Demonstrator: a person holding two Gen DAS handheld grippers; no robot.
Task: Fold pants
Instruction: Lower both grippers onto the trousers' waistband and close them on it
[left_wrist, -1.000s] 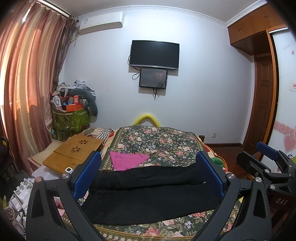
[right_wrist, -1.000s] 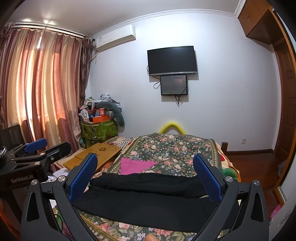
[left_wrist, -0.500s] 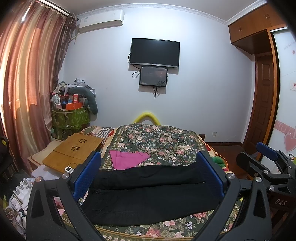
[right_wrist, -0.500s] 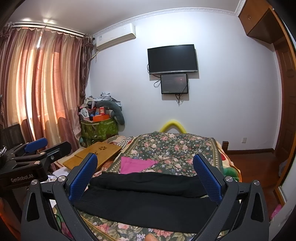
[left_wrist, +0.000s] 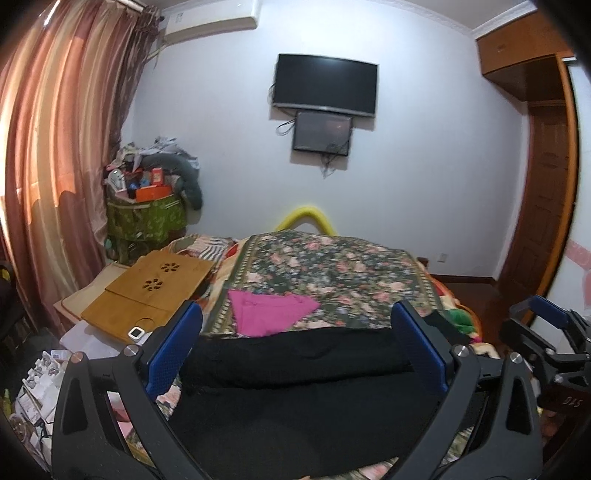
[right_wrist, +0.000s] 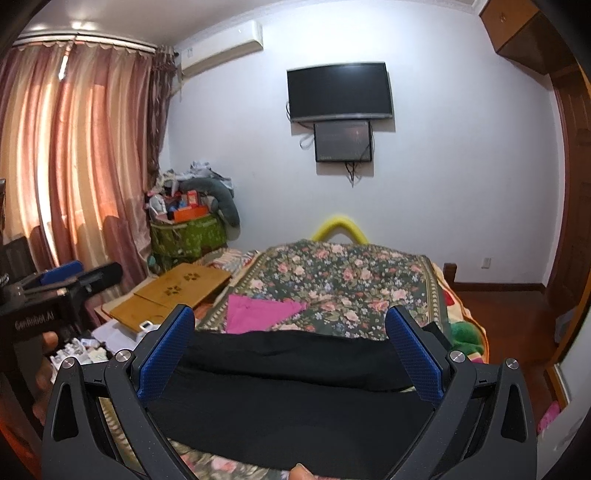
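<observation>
Black pants (left_wrist: 306, 387) flat across bed (left_wrist: 332, 273) near edge, legs stacked | left gripper (left_wrist: 295, 354) and right gripper (right_wrist: 291, 350) both spread, above cloth, holding nothing | risk: pinch takes only 1 layer, fold skews | pink cloth (left_wrist: 269, 310) touching far edge, could snag

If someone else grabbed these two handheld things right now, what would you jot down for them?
Left gripper: open, empty, above the near edge of the bed.
Right gripper: open, empty, beside it.
Black pants: spread sideways across the floral bedspread, not gripped. A pink cloth lies just behind them.
Done: pants laid out.
Left: grip them and make the folds.
</observation>
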